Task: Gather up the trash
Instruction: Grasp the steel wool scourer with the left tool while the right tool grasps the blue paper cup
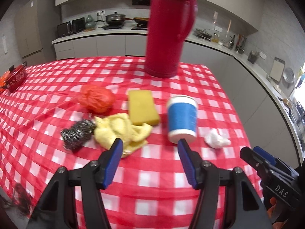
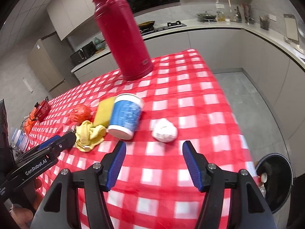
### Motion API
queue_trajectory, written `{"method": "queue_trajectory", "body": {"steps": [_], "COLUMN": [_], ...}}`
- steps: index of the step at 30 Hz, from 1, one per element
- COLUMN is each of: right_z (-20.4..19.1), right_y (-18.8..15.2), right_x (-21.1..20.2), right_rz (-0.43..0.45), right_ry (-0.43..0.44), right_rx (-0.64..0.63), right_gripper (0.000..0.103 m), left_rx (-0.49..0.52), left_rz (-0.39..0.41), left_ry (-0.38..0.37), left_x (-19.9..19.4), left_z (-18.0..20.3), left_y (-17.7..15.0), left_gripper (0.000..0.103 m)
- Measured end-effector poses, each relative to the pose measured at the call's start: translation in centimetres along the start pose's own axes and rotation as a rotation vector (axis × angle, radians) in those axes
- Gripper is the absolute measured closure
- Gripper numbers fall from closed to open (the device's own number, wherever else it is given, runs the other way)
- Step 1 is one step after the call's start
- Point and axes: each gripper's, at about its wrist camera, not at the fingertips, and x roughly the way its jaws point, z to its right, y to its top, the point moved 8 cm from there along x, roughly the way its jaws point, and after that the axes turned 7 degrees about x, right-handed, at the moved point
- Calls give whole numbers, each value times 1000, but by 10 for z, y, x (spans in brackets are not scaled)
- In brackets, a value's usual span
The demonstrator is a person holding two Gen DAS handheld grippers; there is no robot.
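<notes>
left hand-held gripper (image 1: 149,143): open, empty | right hand-held gripper (image 2: 154,145): open, empty

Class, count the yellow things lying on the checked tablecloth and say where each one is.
2. The yellow sponge lies left of the blue paper cup; the crumpled yellow cloth lies just in front of the sponge, beside the steel scourer.

The tall red plastic thermos flask (image 1: 169,30) loses its cap to the left wrist view's top edge. Seen from the right wrist, the steel-wire scouring ball (image 2: 71,129) hides mostly behind the crumpled yellow cloth (image 2: 89,134), and the black round bin (image 2: 276,183) is cut off by dark vignette.
</notes>
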Motion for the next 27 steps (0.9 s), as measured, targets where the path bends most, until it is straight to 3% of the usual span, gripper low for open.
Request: {"method": "queue_trajectory", "body": {"steps": [12, 27], "right_z": [-52, -68], "right_y": [1, 14], "right_x": [40, 87], "right_rz": [-32, -54], "right_ry": [2, -50], "right_rx": [-24, -6], "right_gripper": [36, 34], "left_rx": [-38, -77], "left_rz": [-14, -41], "left_ry": [6, 49], "left_x": [12, 36], "left_z": [-61, -125], "left_y": [5, 4], "left_gripper": [42, 42]}}
